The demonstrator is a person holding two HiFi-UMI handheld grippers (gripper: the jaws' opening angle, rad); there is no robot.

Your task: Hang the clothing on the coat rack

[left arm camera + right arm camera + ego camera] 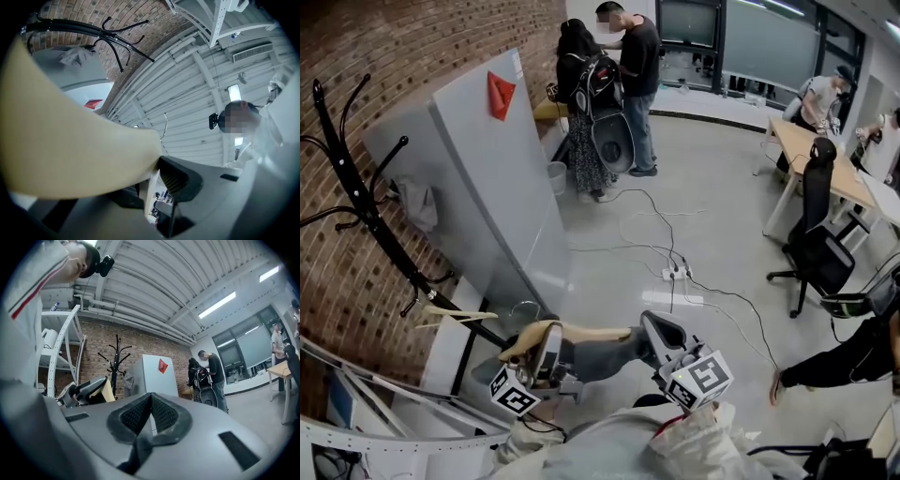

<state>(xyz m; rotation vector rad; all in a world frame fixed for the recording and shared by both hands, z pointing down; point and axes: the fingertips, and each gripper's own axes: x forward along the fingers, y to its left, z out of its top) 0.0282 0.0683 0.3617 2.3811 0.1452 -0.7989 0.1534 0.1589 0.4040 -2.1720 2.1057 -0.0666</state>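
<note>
Indoors, evenly bright. Light comes from ceiling strips [216, 305] at 2 o'clock in right gripper view, and one lamp [233, 91] at 2 in left. Floor [722, 169] pale w/ soft shadows, no hard glare. Both gripper views have heavy fisheye bend & black corners. Hanger [70, 140] at 9 is a big out-of-focus beige blur; fingers [164, 413] near lens are soft. Head view is sharp w/ curved edges.

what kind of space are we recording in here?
Probably a shared office or lab workspace: a desk with an office chair, a power strip with cables trailing over the floor, and a coat rack against a brick wall.
</note>
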